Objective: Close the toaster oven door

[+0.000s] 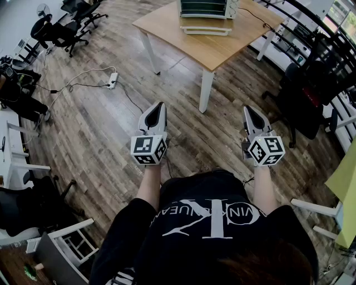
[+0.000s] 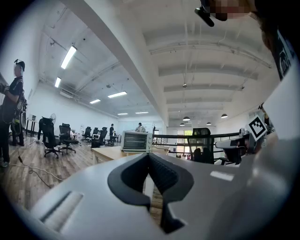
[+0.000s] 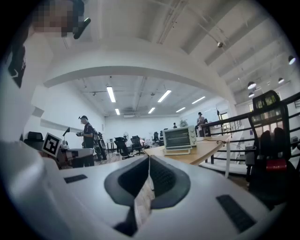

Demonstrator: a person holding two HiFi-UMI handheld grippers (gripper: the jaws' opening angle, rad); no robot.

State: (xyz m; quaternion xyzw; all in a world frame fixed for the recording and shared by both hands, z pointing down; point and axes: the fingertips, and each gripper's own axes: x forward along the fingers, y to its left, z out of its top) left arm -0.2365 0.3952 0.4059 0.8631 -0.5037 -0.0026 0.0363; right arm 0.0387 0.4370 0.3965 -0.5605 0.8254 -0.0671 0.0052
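Note:
The silver toaster oven (image 1: 207,8) stands at the far side of a wooden table (image 1: 167,25), well ahead of me. Its door (image 1: 206,30) hangs open, lying flat in front of it. Both gripper views show the oven small and distant: toaster oven (image 2: 136,141), toaster oven (image 3: 178,138). My left gripper (image 1: 157,106) and right gripper (image 1: 248,108) are held side by side over the wooden floor, short of the table. Each has its jaws together with nothing between them: left gripper (image 2: 149,154), right gripper (image 3: 149,157).
A white power strip (image 1: 113,79) and cables lie on the floor at the left. Black office chairs (image 1: 61,30) stand far left, another black chair (image 1: 311,94) at the right by a railing. A person (image 3: 87,132) stands in the distance.

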